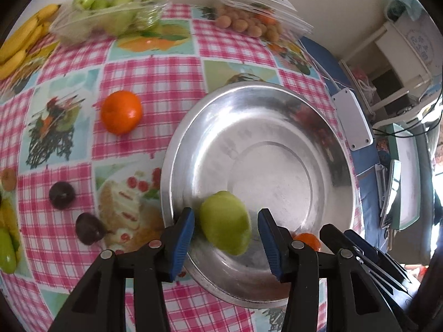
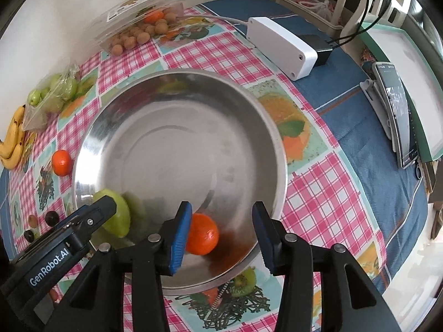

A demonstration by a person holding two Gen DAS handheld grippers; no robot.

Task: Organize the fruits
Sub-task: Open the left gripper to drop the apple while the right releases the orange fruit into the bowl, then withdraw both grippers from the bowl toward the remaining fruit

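Note:
A wide steel bowl (image 1: pixel 277 102) stands on the checked tablecloth; it also shows in the right wrist view (image 2: pixel 91 138). A green fruit (image 1: pixel 225 222) lies in the bowl between the fingers of my open left gripper (image 1: pixel 225 238), apart from both pads, slightly blurred. It also shows in the right wrist view (image 2: pixel 119 215). My right gripper (image 2: pixel 221 235) is open over the bowl's near side, with an orange (image 2: pixel 202 233) next to its left pad. A second orange (image 1: pixel 121 115) lies on the cloth left of the bowl. Two dark plums (image 1: pixel 61 195) (image 1: pixel 89 228) lie nearer.
Bananas (image 1: pixel 25 41) and a clear pack of green fruits (image 1: pixel 110 11) sit at the far left. A pack of small brown fruits (image 1: pixel 249 25) is by the wall. A white box (image 2: pixel 282 47) with cables and a phone (image 2: pixel 396 113) lie right of the bowl.

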